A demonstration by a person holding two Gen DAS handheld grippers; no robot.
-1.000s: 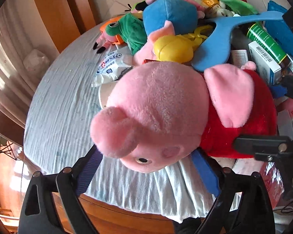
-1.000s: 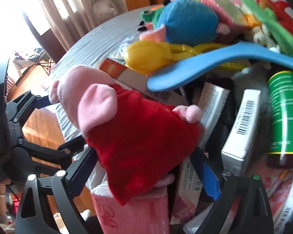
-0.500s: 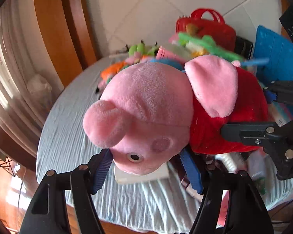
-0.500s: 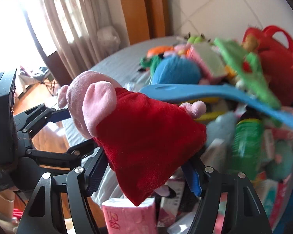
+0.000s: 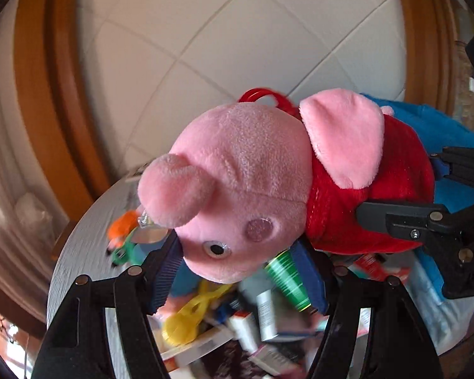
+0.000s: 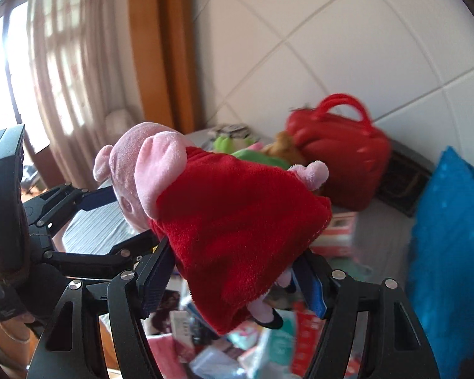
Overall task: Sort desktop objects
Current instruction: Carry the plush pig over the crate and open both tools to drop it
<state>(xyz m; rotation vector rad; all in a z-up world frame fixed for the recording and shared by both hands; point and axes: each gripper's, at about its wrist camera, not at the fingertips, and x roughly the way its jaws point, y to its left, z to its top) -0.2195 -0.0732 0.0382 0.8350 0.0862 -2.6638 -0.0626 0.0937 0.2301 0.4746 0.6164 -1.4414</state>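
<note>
Both tools (image 5: 237, 271) (image 6: 233, 271) clamp the plush pig (image 5: 268, 183) lying level, snout leftward.

The soft plush pig toy (image 5: 246, 170) has a pale pink head, a darker pink round cheek patch, a black-and-white eye and a bright red dress; its small feet (image 6: 270, 315) are black-tipped. The rigid plastic gripper fingers (image 5: 132, 303) are black with ribbed navy-blue pads (image 5: 166, 271). A cylindrical bottle (image 5: 289, 281) is green with fine pale stripes. The handled fabric bag (image 6: 341, 161) is red, the round tablecloth (image 5: 79, 262) grey with thin stripes, the wall tiles (image 6: 331, 47) white
</note>
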